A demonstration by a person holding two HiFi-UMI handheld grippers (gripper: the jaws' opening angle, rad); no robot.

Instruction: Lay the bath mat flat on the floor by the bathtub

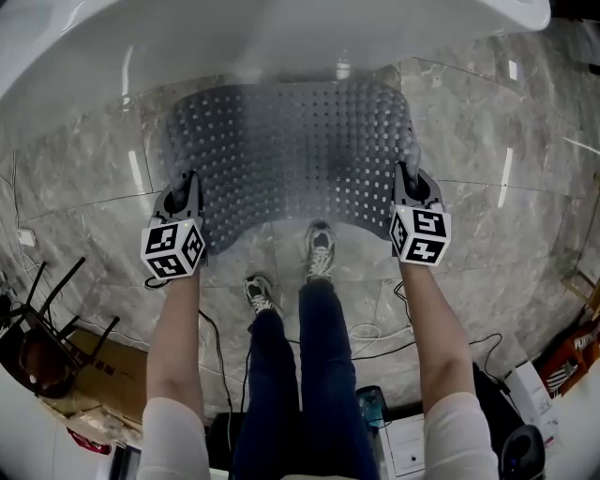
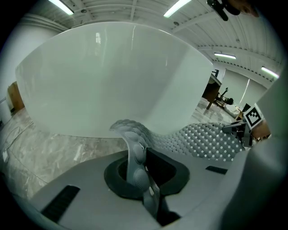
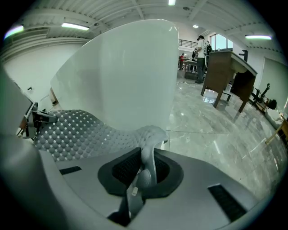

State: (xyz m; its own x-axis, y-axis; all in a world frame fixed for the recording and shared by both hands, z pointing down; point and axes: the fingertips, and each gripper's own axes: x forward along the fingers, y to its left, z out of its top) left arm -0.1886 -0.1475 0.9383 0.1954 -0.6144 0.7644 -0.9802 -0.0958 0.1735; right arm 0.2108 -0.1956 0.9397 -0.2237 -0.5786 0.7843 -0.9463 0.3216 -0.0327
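Marble floor [image 1: 75, 178] beside bathtub [image 1: 234, 37], upper frame. Bath mat [image 1: 291, 141] sags mid-frame between left gripper [image 1: 187, 180] and right gripper [image 1: 405, 172], each pinching a near corner. We should lower both evenly, holding it taut, and release once it lies flat.

Head view steeply down, gripper views low, close, sharing bath mat [image 1: 291, 150]

Floor [image 1: 525, 234]: grey marble tile, glossy. Chair [image 1: 37, 361]: dark, lower left, head view. Cables [image 1: 367, 330]: on floor, bottom centre. Desk [image 3: 227, 74]: brown, upper right, R gripper view. Ceiling [image 3: 135, 9]: white, ribbed, w/ strip lights [image 3: 76, 26]. Window [image 3: 220, 41]: bright, upper right.
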